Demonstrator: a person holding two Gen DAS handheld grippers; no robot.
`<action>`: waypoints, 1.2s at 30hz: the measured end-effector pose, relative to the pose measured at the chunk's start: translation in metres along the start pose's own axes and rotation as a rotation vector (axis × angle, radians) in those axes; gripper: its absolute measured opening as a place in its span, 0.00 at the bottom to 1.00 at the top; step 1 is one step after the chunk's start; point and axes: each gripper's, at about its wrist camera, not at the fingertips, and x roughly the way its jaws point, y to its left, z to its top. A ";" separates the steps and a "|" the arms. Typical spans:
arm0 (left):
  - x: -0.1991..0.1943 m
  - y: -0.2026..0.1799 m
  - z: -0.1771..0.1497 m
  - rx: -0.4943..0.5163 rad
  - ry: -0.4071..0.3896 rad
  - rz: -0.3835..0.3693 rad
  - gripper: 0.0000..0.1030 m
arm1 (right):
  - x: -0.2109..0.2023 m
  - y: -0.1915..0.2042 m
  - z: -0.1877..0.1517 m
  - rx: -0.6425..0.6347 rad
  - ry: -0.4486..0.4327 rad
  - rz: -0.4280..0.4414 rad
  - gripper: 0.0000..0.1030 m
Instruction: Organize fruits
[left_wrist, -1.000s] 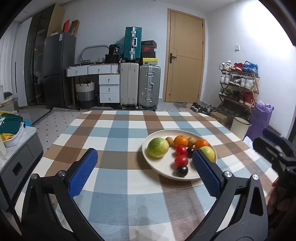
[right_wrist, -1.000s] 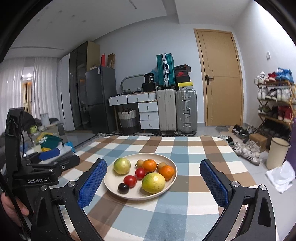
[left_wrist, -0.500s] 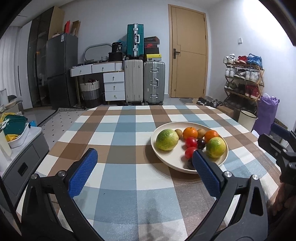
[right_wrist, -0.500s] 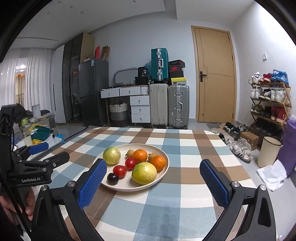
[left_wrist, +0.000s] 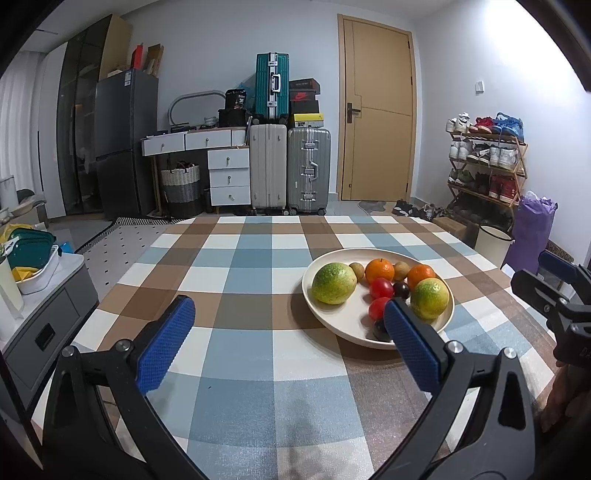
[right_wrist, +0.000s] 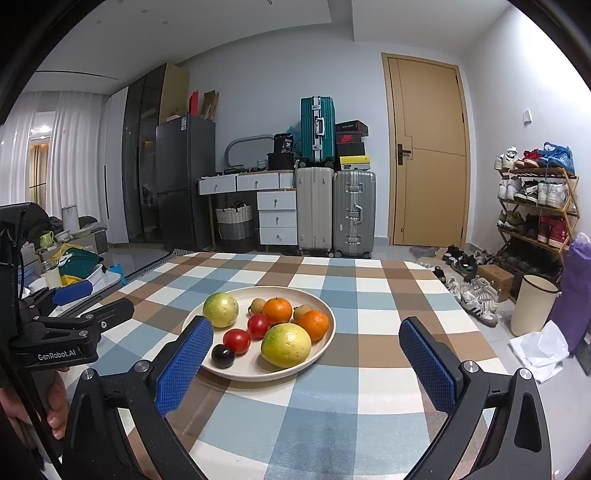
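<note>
A cream plate (left_wrist: 328, 317) (right_wrist: 325, 314) sits on the checked tablecloth and holds two large green-yellow fruits (left_wrist: 333, 283) (right_wrist: 285, 344), two oranges (left_wrist: 379, 270) (right_wrist: 277, 310), two red tomatoes (left_wrist: 381, 287) (right_wrist: 236, 340), a dark plum (right_wrist: 222, 356) and small brown fruits (right_wrist: 257, 305). My left gripper (left_wrist: 288, 343) is open and empty above the table, left of the plate. My right gripper (right_wrist: 306, 363) is open and empty, just in front of the plate.
The checked table (left_wrist: 258, 369) reaches to its far edge. Behind it stand suitcases (left_wrist: 271, 166), a white drawer unit (left_wrist: 227, 177), a fridge (left_wrist: 123, 140), a door (left_wrist: 376, 110) and a shoe rack (left_wrist: 484, 162). A grey cabinet (left_wrist: 40, 317) is at the left.
Both grippers have pulled back and lowered a little, staying open. The plate now sits further right in the left wrist view and lower in the right wrist view.
</note>
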 end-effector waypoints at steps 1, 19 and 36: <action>-0.002 0.000 0.000 -0.003 -0.003 0.002 0.99 | -0.001 0.000 0.000 0.002 0.000 0.000 1.00; -0.003 0.000 0.001 0.005 -0.011 0.011 0.99 | -0.001 -0.002 0.000 0.004 0.000 0.000 1.00; -0.007 -0.002 0.003 0.035 -0.038 0.025 0.99 | -0.001 -0.002 0.000 0.004 0.000 0.000 1.00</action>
